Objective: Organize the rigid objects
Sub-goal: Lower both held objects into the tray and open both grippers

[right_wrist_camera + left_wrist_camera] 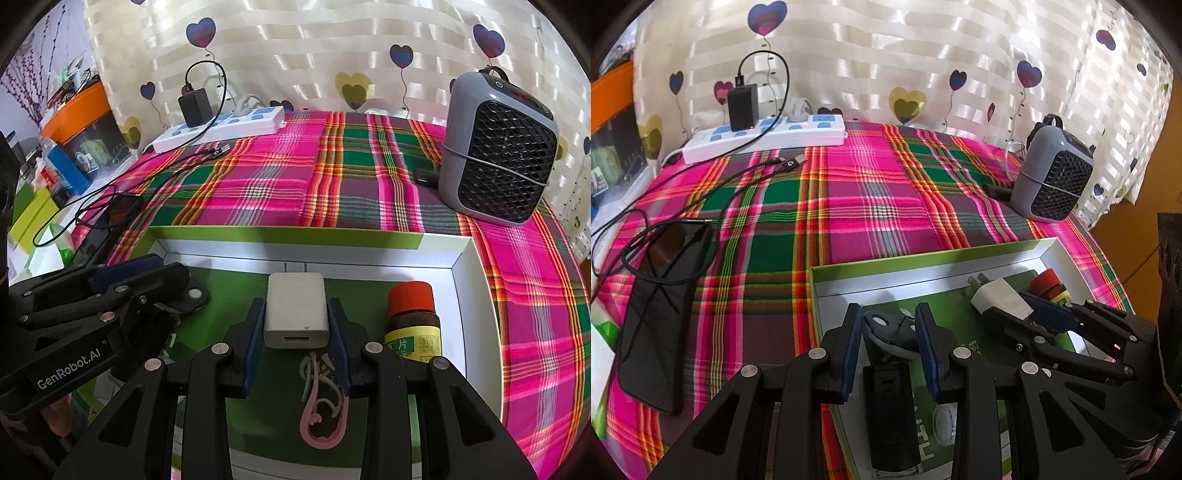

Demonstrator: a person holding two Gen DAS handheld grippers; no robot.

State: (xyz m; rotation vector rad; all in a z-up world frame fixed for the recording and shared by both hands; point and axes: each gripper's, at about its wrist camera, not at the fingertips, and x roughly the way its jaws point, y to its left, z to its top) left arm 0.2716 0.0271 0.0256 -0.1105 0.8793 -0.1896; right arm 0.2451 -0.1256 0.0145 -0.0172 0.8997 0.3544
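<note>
Red-capped bottle (413, 320) just beside fingers-gripped white charger (296, 310).

- "GenRobot.AI" stands in white letters on the black body of the left gripper (122, 288), at the near left of the right wrist view.
- The yellow label of the brown bottle (413, 325), at the right inside the box (461, 258), bears the Chinese character "片"; the smaller print beside it is too fine to read.
- A white "G" marks the cable plug (792, 162) lying near the power strip (764, 138) at the far left.
- The box floor carries large pale letters, partly hidden; only "TH" shows, upside down.
</note>
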